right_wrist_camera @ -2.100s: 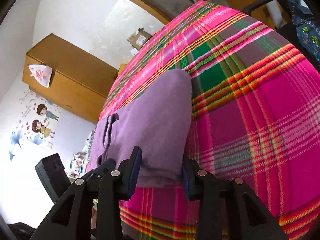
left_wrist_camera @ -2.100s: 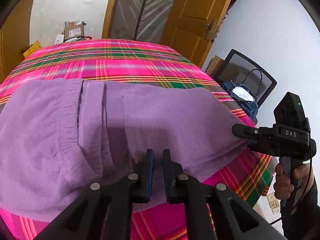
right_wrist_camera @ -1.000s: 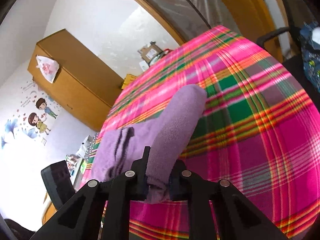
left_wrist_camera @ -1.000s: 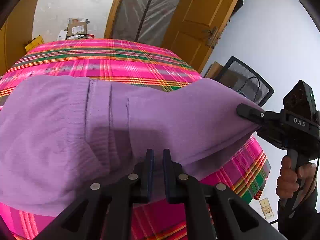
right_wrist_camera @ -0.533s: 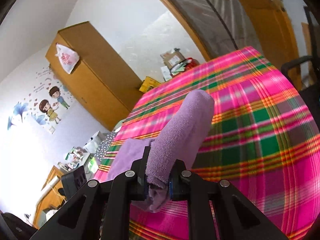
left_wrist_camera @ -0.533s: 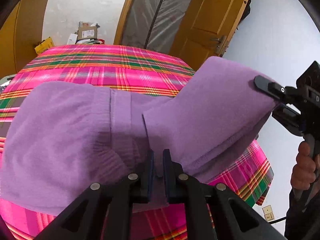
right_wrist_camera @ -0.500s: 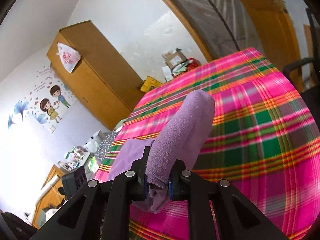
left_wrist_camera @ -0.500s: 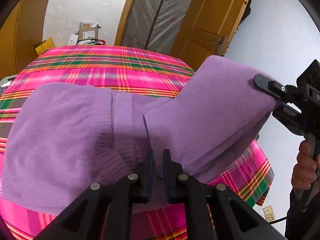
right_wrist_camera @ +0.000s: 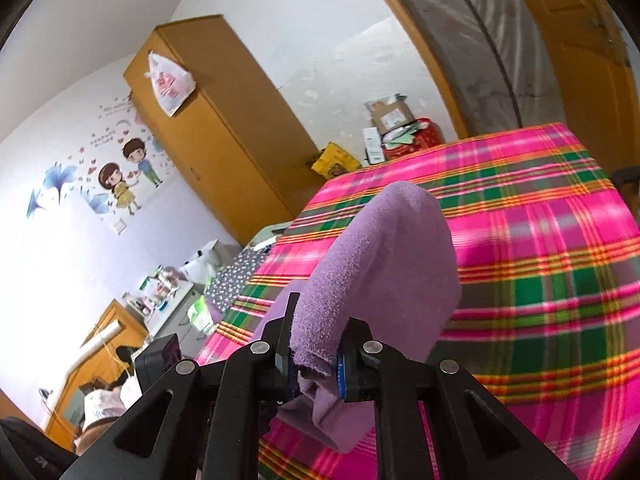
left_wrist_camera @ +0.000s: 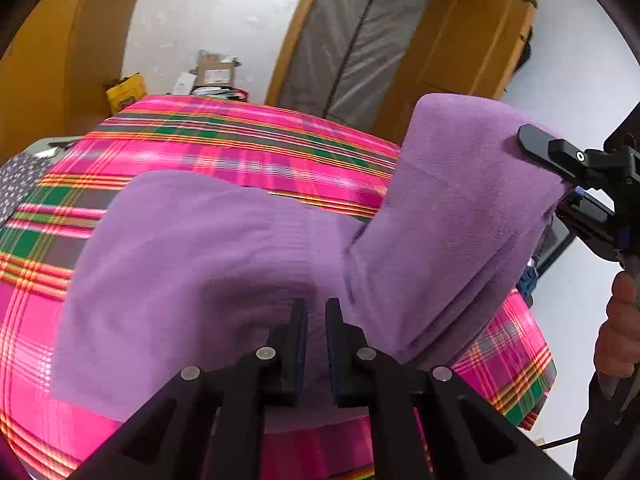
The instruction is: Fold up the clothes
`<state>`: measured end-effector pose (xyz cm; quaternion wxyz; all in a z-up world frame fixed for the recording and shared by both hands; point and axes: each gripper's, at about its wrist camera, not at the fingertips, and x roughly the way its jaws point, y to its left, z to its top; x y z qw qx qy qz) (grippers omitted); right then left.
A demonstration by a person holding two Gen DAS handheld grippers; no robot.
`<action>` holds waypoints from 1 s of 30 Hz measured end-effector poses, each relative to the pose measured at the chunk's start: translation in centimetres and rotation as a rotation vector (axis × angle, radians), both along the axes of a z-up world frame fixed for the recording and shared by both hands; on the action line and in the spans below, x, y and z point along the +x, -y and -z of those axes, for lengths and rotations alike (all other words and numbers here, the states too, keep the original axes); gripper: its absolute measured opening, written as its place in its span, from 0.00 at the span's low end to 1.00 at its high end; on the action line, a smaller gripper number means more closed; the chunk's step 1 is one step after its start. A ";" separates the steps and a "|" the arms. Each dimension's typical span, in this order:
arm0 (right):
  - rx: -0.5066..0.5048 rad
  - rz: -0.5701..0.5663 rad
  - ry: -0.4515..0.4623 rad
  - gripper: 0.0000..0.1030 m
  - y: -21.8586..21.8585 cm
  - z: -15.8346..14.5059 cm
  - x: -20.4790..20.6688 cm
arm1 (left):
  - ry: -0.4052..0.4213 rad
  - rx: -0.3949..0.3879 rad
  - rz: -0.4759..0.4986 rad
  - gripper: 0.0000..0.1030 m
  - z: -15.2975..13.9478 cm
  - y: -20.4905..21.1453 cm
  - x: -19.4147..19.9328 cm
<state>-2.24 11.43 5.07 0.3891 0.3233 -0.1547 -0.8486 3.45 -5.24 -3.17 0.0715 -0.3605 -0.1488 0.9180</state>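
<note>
we are partway into a fold of the purple garment (left_wrist_camera: 224, 264), which lies on the pink plaid cloth (left_wrist_camera: 248, 156) covering the table. our left gripper (left_wrist_camera: 316, 320) has its jaws nearly together, pinching the near edge of the fabric between the pads, low over the table. our right gripper (right_wrist_camera: 316, 340) is clamped on a bunched end of the same garment, and that end is lifted clear of the table so the cloth rises in a tall flap on the right. we judge the fold is begun but not laid: the raised part is not yet brought over and set down on the rest, and any smoothing or second fold is still to do. most of the garment rests flat on the plaid.

the left wrist view gives us the whole spread of the garment, the lifted flap seen from its side, the right gripper biting its corner, and the hand (left_wrist_camera: 616, 332) on that gripper's handle. it does not show how thick the pinched bundle is. the right wrist view shows that: a rolled wad of fabric fills the gap between the pads and a tail hangs below them. it also shows the wooden wardrobe (right_wrist_camera: 216, 136) and wall stickers (right_wrist_camera: 120, 176) beyond the table, which the left view misses.
</note>
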 end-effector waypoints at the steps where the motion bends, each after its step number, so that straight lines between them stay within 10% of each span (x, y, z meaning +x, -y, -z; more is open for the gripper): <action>1: 0.002 -0.008 -0.002 0.13 0.5 0.0 -0.1 | 0.002 0.003 -0.011 0.09 0.1 0.5 0.2; 23: 0.162 -0.273 0.041 0.14 17.1 3.9 -2.4 | 0.017 0.050 -0.232 0.09 0.8 9.5 4.5; 30: 0.248 -0.341 0.129 0.29 21.0 8.4 -3.2 | 0.033 0.066 -0.295 0.09 1.4 12.2 5.3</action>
